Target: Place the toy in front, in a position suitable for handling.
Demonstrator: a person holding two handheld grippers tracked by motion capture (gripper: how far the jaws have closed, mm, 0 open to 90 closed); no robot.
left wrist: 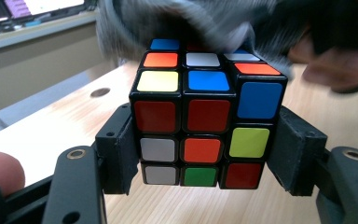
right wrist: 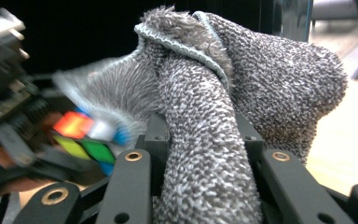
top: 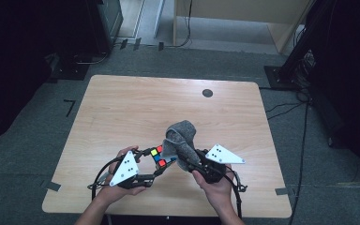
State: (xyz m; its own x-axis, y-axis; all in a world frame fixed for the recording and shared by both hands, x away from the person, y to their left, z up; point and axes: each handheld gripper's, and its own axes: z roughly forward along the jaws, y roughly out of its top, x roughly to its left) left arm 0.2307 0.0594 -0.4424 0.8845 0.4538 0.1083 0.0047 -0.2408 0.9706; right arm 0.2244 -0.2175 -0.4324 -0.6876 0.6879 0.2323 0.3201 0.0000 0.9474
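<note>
A scrambled puzzle cube (left wrist: 205, 126) with coloured stickers is clamped between the two black jaws of my left gripper (left wrist: 205, 151), which is shut on it above the wooden table (top: 122, 108). From above the cube (top: 158, 157) sits just right of my left gripper (top: 153, 164). A grey fuzzy cloth (right wrist: 223, 112) is pinched in my right gripper (right wrist: 205, 140), shut on it. The cloth (top: 180, 140) drapes over the cube's far top side, touching it (left wrist: 196, 23). My right gripper (top: 194, 161) is just right of the cube.
A round dark grommet (top: 207, 93) sits in the tabletop near the far edge. A wooden cabinet (top: 239, 14) and dark equipment stand beyond the table. Cables (top: 286, 110) run on the grey floor at right.
</note>
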